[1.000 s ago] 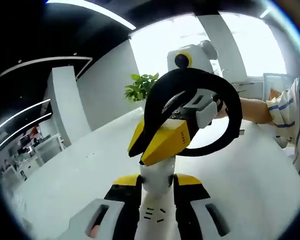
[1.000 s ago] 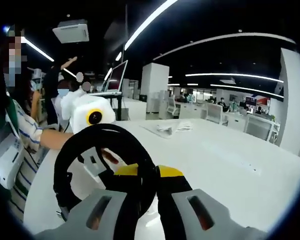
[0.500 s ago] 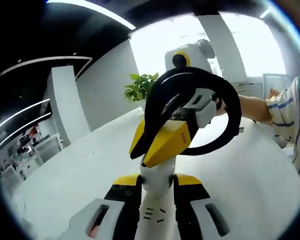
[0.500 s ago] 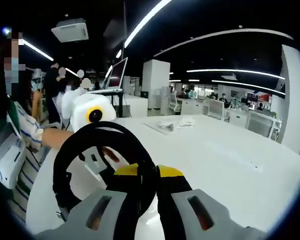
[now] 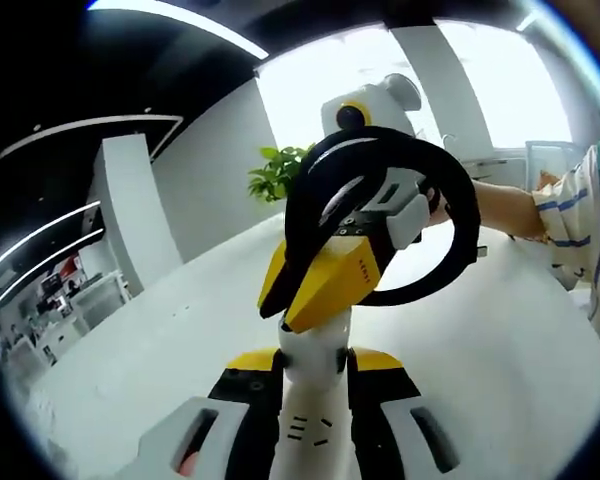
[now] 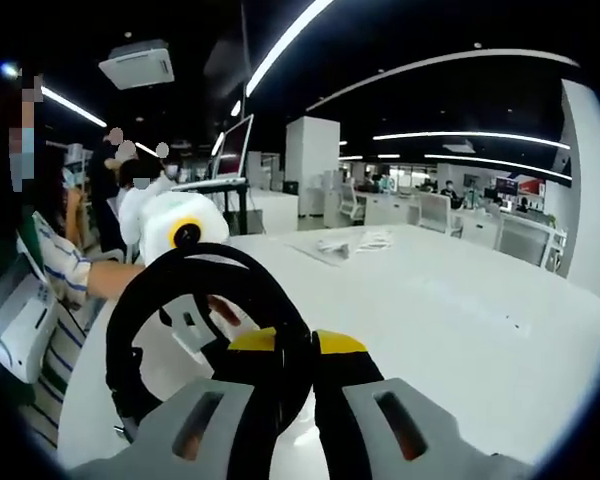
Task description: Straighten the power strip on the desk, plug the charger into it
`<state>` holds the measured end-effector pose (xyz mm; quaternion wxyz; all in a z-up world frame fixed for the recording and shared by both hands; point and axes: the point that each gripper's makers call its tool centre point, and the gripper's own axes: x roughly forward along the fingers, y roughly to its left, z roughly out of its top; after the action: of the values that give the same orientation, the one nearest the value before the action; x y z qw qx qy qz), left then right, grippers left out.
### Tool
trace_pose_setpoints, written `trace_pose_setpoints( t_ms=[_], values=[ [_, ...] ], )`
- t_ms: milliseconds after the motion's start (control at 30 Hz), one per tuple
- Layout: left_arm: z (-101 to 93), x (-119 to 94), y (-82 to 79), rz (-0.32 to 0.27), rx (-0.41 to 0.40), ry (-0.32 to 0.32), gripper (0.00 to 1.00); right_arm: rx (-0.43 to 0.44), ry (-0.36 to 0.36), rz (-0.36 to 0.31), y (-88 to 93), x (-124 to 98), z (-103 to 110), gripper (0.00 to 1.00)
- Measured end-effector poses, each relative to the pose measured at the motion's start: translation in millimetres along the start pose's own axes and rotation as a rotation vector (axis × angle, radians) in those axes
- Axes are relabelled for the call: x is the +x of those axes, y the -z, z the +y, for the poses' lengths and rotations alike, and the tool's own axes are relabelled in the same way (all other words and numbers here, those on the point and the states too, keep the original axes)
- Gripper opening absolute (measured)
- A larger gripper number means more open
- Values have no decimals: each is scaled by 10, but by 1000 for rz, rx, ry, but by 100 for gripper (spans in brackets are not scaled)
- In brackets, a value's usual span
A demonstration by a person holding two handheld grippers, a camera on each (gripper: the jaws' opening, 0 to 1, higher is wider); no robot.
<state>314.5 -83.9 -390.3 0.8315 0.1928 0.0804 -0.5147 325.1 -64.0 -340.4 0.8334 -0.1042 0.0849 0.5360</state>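
Left hand-held gripper (image 5: 313,365): own jaws rise at 6 o'clock of the left gripper view, standing apart with a white stem (image 5: 315,390) between them. Whether they clamp it cannot be told.
Right hand-held gripper (image 6: 292,345): own jaws rise at 6 o'clock of the right gripper view, close together, with a black loop (image 6: 130,310) of the other tool crossing at their tips. Clamped or merely touching cannot be told.
Pose: the 2 tools are held nose to nose above the worktop (image 6: 460,330); a yellow nose (image 5: 325,285) points at the left camera.
Person: striped sleeve (image 5: 580,215) at 3 o'clock of the left gripper view.
Surroundings: potted plant (image 5: 277,175) at 12 o'clock; monitor (image 6: 233,150) at 11 o'clock of the right gripper view.
Task items: the place of the power strip and charger cannot be told. A pale bundle (image 6: 345,245) lies far off on the worktop at 12 o'clock, too small to identify.
Progress, as judged: 0 of 2 steps evident. Straightening and plugging both appear left to do; neither tool is near any strip or charger.
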Motion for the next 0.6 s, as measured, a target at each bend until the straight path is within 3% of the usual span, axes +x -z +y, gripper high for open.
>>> trace_pose_setpoints(
  t_ms=[133, 433, 600],
  values=[
    [-3, -3, 15, 0, -6, 6, 25, -25, 13, 17, -1, 21, 22, 10],
    [-10, 34, 28, 11, 21, -11, 25, 48, -23, -41, 16, -52, -30, 10],
    [11, 31, 82, 7, -7, 7, 25, 2, 1, 6, -10, 32, 21, 10]
  ],
)
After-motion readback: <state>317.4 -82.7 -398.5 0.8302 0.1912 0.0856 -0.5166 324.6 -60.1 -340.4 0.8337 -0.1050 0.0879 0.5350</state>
